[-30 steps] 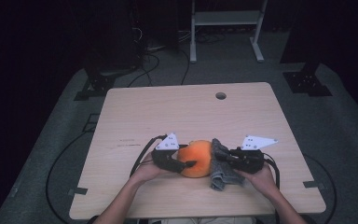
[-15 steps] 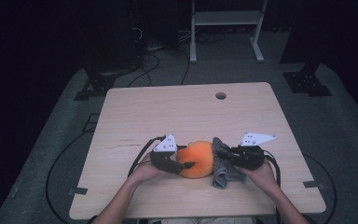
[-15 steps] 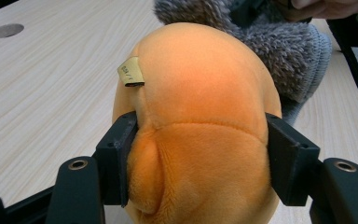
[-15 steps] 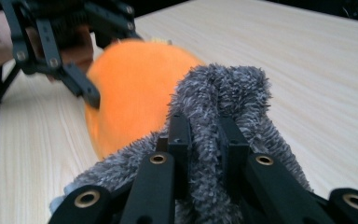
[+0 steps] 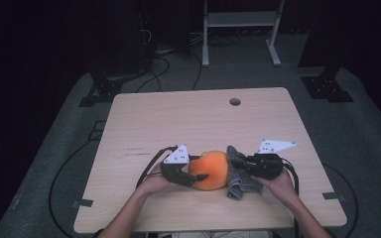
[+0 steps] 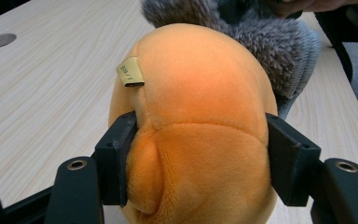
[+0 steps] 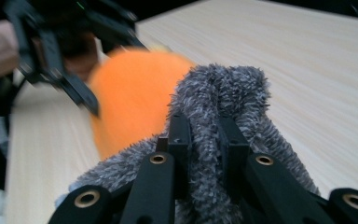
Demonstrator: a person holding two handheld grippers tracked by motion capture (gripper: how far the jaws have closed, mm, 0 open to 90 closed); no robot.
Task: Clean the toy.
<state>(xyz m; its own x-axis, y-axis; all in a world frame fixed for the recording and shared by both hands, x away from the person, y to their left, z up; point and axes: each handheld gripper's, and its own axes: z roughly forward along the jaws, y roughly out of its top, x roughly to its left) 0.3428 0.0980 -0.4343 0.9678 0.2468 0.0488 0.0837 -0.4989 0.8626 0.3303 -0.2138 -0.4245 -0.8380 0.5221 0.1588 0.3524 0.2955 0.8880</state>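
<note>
An orange plush toy (image 5: 211,170) rests near the front of the wooden table (image 5: 188,119). My left gripper (image 5: 197,177) is shut on it from the left; in the left gripper view both pads press into the plush's (image 6: 200,126) sides, and a small tag (image 6: 129,72) shows on its top. A grey fuzzy cloth (image 5: 238,176) lies against the plush's right side. My right gripper (image 5: 243,166) is shut on a fold of that cloth (image 7: 216,112), with the orange plush (image 7: 130,100) and the left gripper (image 7: 51,42) blurred beyond.
A round cable hole (image 5: 234,101) sits near the table's far edge. Cables trail off the table's front left and right. A white frame (image 5: 240,29) and dark stands are on the floor behind the table.
</note>
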